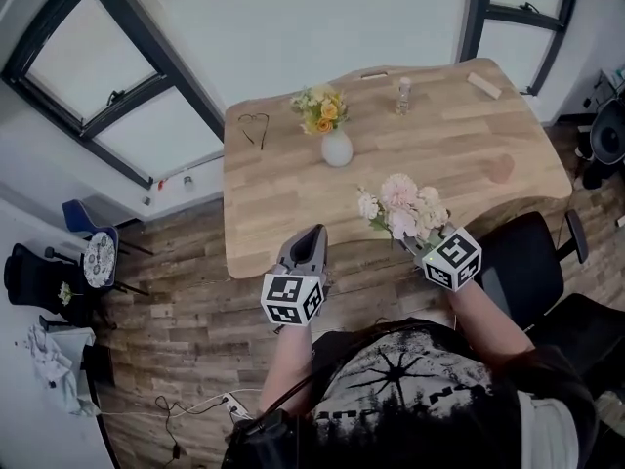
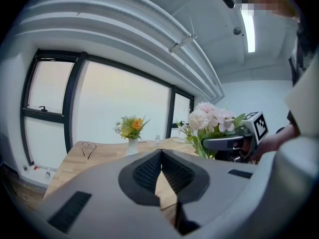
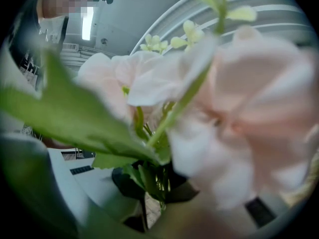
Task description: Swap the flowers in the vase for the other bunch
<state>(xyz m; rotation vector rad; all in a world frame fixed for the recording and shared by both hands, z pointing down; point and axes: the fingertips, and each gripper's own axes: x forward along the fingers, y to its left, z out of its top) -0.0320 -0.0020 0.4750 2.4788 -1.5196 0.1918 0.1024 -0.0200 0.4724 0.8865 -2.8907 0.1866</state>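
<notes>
Right, starting far left: a dark-framed window (image 1: 98,76) runs down toward the plank floor (image 1: 186,330), and a dark chair (image 1: 39,279) sits below it, well apart from the table (image 1: 469,149). The floor between them is open room on that side.

On the table's left corner lies a pair of glasses (image 1: 254,128), near the edge. Just right of them the white vase (image 1: 337,149) stands upright with the yellow bunch (image 1: 320,109) in it, bare wood all round it.

Closer in, the left gripper (image 1: 314,234) hovers at the table's near edge, clenched on nothing. Its own view shows the pads meeting in a thin line with tabletop beyond.

Moving right, the pink bunch (image 1: 400,206) is up in the air over the near edge, blooms upward, stems clamped in the right gripper (image 3: 151,185). A bare stretch of wood separates it from the vase.

At the far edge stand a small bottle (image 1: 403,96) and, further right near the corner, a wooden block (image 1: 485,83). A black office chair (image 1: 532,262) sits against the table's near right side, just beside the right hand.

The hard parts: the right gripper view is almost all blurred petals and leaves, with only dark pads and green stems low down. From the head view, the blooms cover that gripper's jaw tips. The bottle is too small to identify.
</notes>
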